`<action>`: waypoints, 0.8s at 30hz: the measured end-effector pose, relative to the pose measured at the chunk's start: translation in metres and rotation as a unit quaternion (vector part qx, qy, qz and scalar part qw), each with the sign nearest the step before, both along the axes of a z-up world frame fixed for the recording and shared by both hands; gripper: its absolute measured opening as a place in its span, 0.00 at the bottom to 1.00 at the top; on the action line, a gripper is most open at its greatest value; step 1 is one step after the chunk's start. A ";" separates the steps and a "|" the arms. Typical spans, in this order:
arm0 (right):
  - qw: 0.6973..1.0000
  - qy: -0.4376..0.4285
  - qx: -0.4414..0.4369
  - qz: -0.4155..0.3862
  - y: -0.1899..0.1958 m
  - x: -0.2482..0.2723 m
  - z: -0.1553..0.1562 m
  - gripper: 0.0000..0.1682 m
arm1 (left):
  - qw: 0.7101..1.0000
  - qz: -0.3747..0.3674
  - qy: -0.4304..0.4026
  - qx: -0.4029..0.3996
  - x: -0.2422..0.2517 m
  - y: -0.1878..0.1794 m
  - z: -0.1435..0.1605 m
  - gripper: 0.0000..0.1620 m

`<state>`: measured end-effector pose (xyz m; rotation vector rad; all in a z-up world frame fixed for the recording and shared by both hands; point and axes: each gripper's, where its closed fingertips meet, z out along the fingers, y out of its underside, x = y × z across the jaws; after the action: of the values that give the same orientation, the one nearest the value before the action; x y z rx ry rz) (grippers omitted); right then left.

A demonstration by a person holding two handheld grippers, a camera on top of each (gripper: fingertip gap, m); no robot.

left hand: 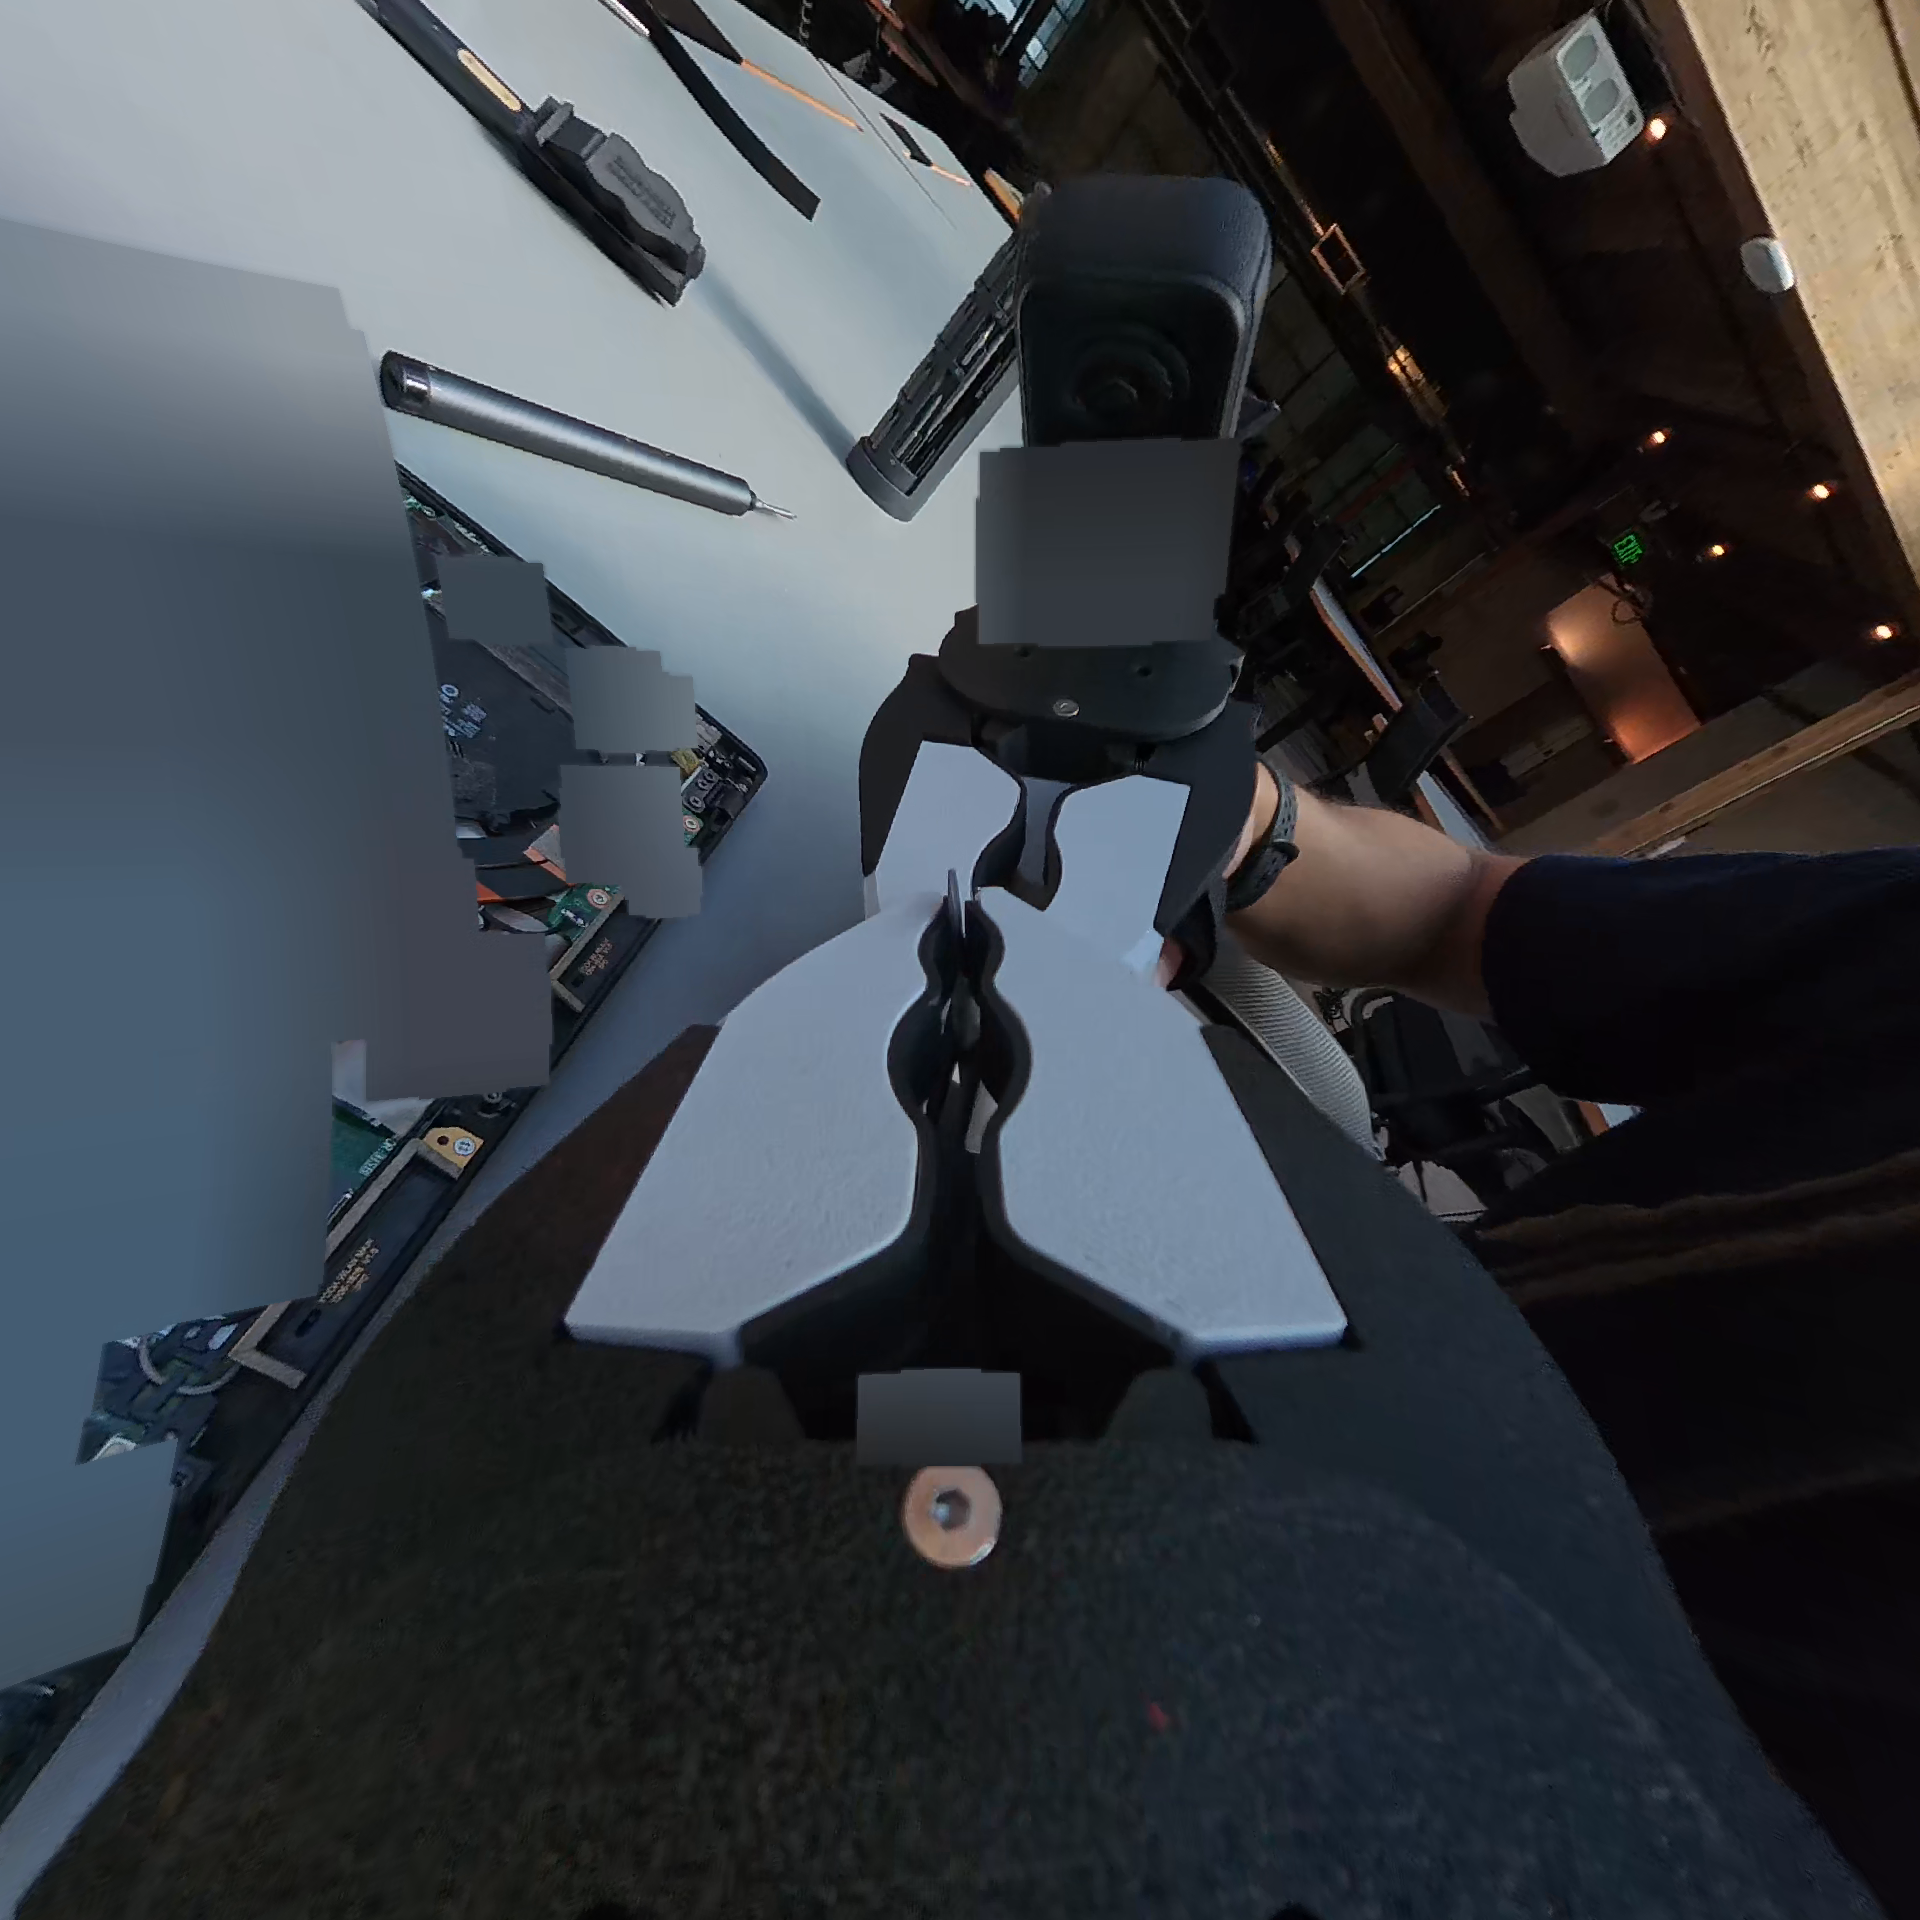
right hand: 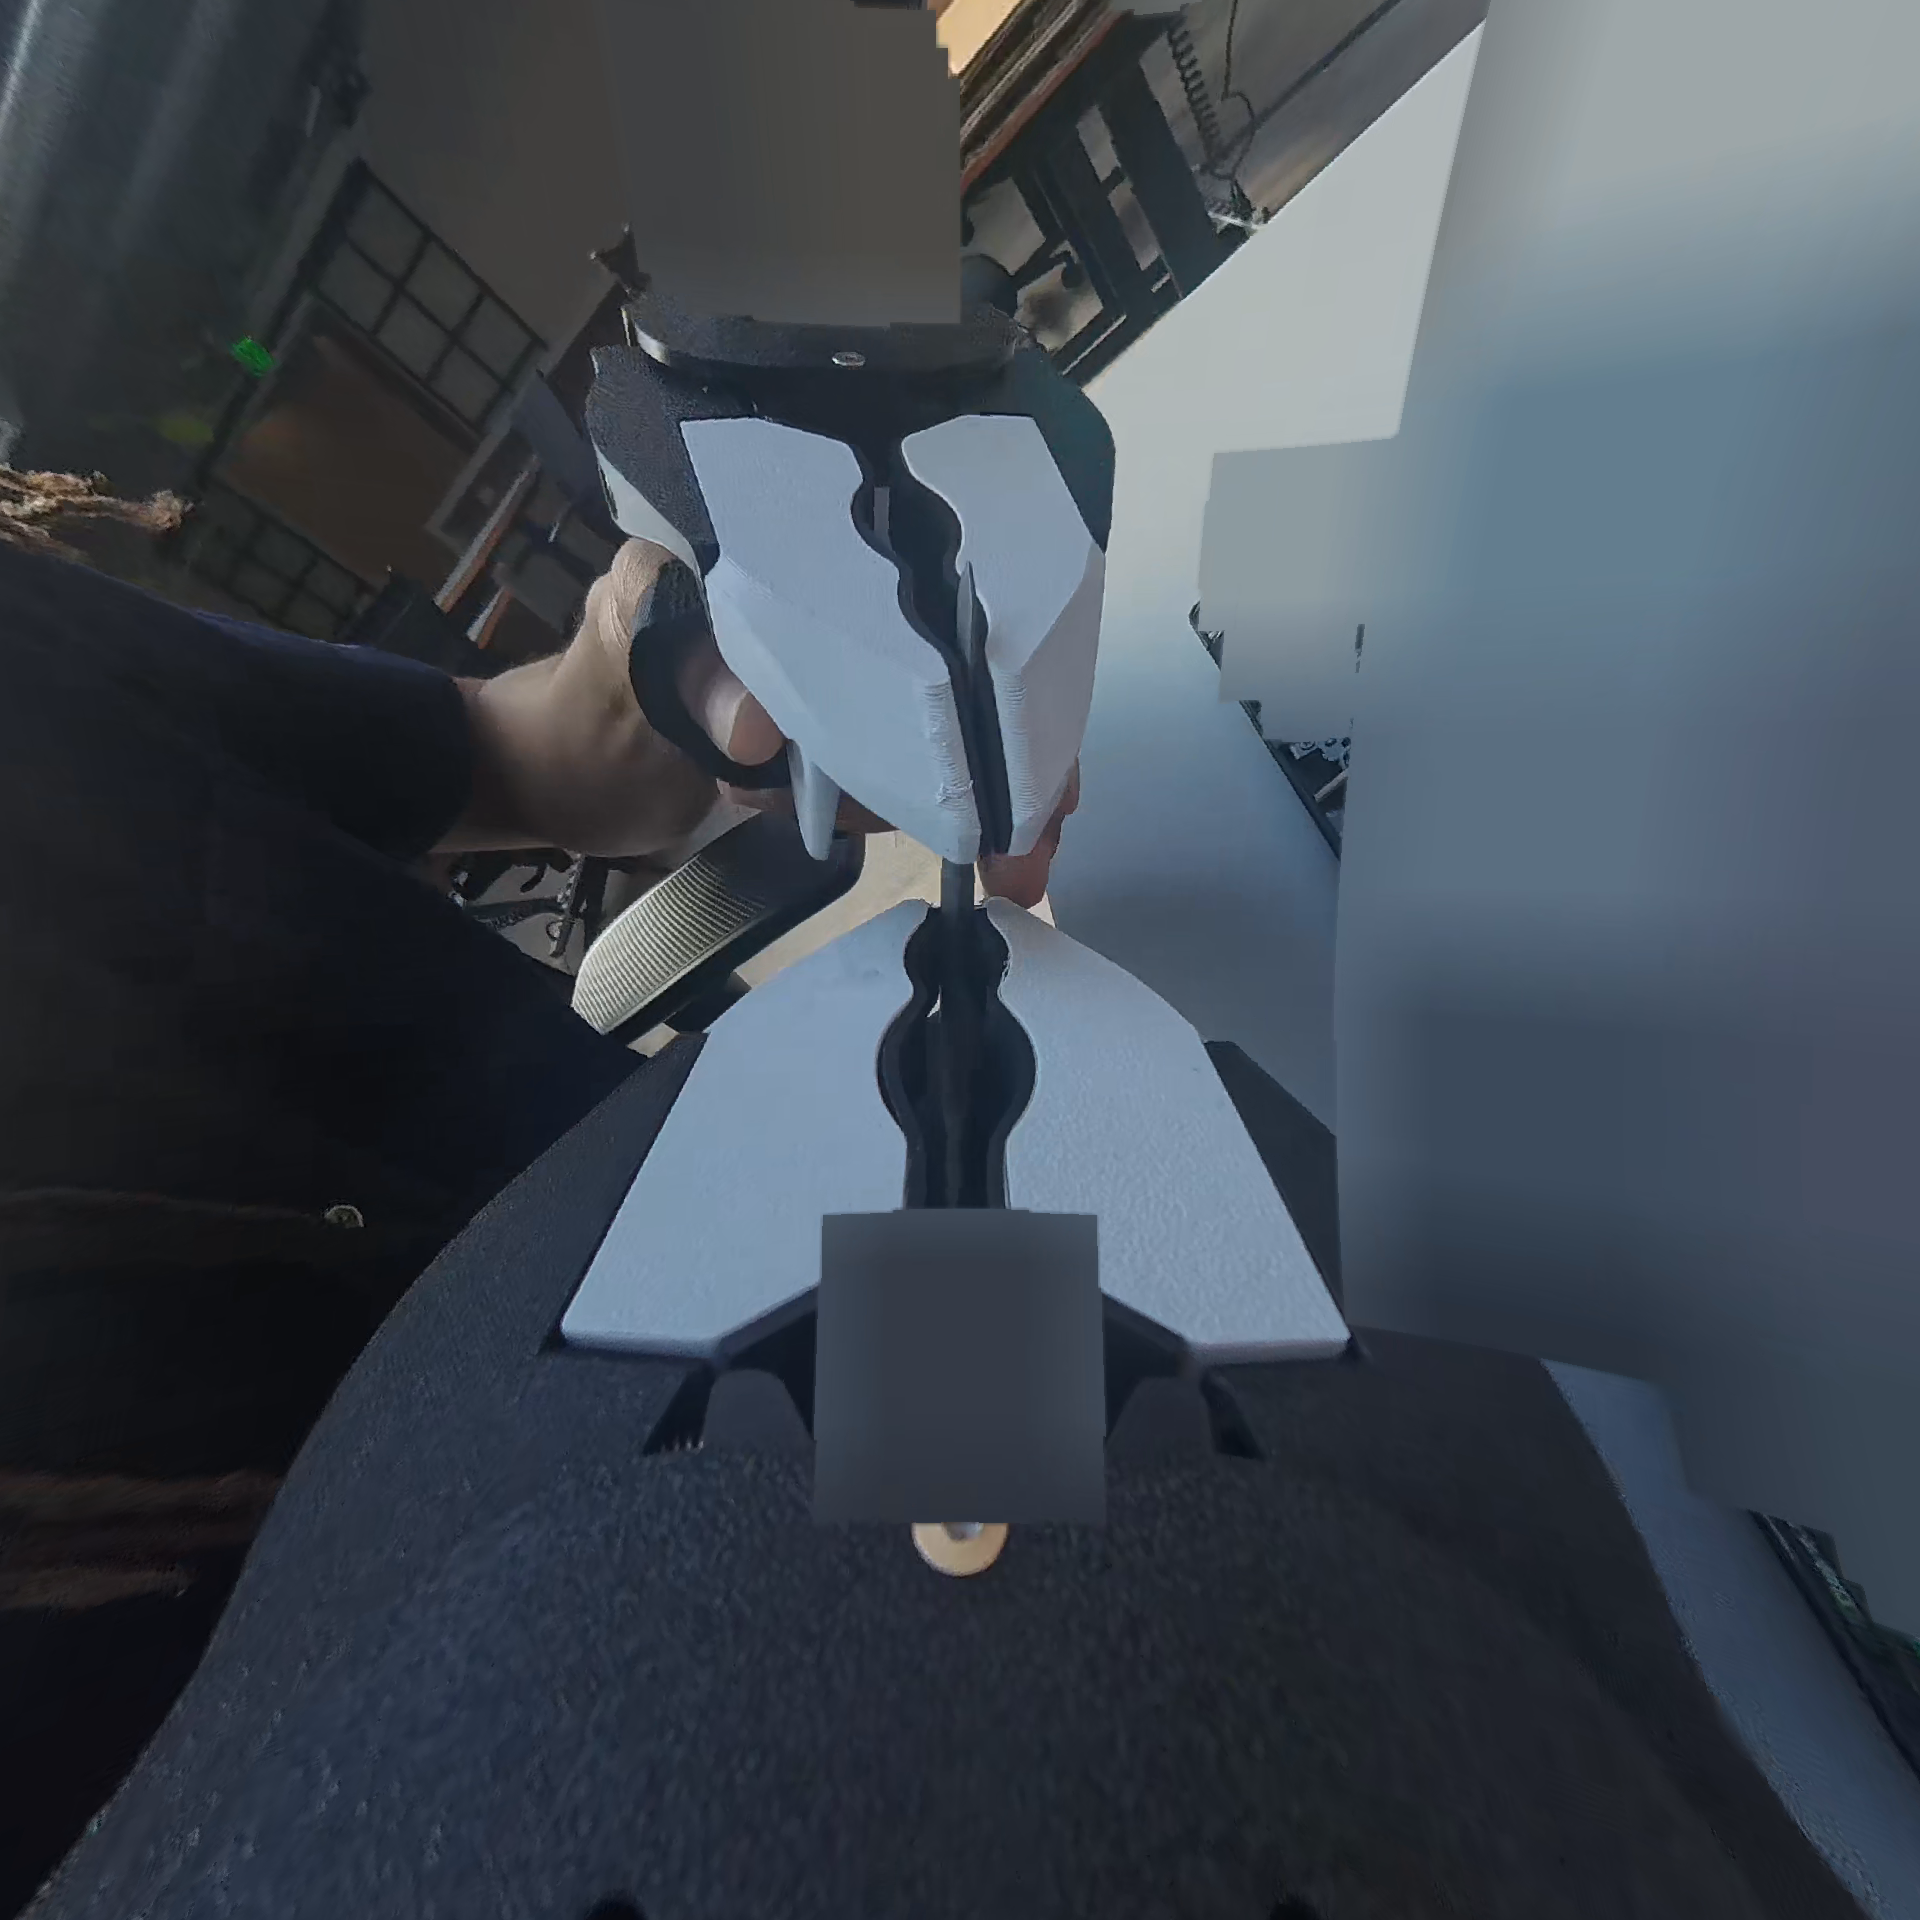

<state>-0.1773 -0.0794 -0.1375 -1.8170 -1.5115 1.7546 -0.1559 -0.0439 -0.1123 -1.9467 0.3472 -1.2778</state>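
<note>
My left gripper and right gripper face each other tip to tip in the air beside the table edge. Both are shut on one thin black flat piece, seen edge-on, which bridges the small gap between their tips. In the left wrist view the piece shows as a dark sliver at my fingertips, with the right gripper just beyond it. In the right wrist view the left gripper is opposite, held by a hand. What the piece is I cannot tell.
On the pale grey table lie a grey pen-shaped electric screwdriver, a black bit case, a black tool on a strip and an opened device with bare circuit boards. A chair armrest is below the grippers. Across from one pair of fingers to the other is roughly 4 cm.
</note>
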 end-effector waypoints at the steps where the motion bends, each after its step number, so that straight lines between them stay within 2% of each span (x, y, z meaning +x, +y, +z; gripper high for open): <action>1: 1.000 0.003 -0.003 -0.007 0.001 0.001 0.000 0.03 | 1.000 0.001 -0.015 -0.008 -0.001 0.001 0.001 0.00; 4: 1.000 -0.009 -0.004 -0.006 -0.006 0.008 -0.007 0.17 | 0.999 0.006 -0.043 -0.014 -0.006 0.007 0.007 0.00; 7: 0.999 -0.024 0.034 -0.011 -0.012 0.018 -0.020 0.19 | 0.998 0.008 -0.060 -0.016 -0.011 0.011 0.015 0.00; 9: 0.999 -0.023 0.034 -0.017 -0.015 0.023 -0.021 0.17 | 0.998 0.005 -0.068 -0.015 -0.012 0.012 0.021 0.00; 13: 0.999 0.006 0.005 -0.048 -0.009 0.024 -0.010 0.03 | 0.998 -0.002 -0.067 -0.012 -0.009 0.013 0.025 0.00; 18: 0.999 0.005 -0.009 -0.052 -0.008 0.024 -0.009 0.00 | 0.997 -0.005 -0.073 -0.007 -0.007 0.012 0.026 0.00; 21: 0.998 -0.018 0.012 -0.066 -0.004 0.028 -0.015 0.00 | 1.000 0.009 -0.018 0.011 -0.010 0.015 0.014 0.03; 24: 0.995 -0.031 -0.032 -0.089 0.003 0.035 -0.016 0.00 | 0.992 0.049 0.109 0.038 -0.024 0.024 -0.008 0.17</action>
<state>-0.1425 -0.0769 -0.1538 -1.9870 -1.2830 1.6944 -0.1801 -0.0203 -0.1203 -2.0160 0.3980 -0.9788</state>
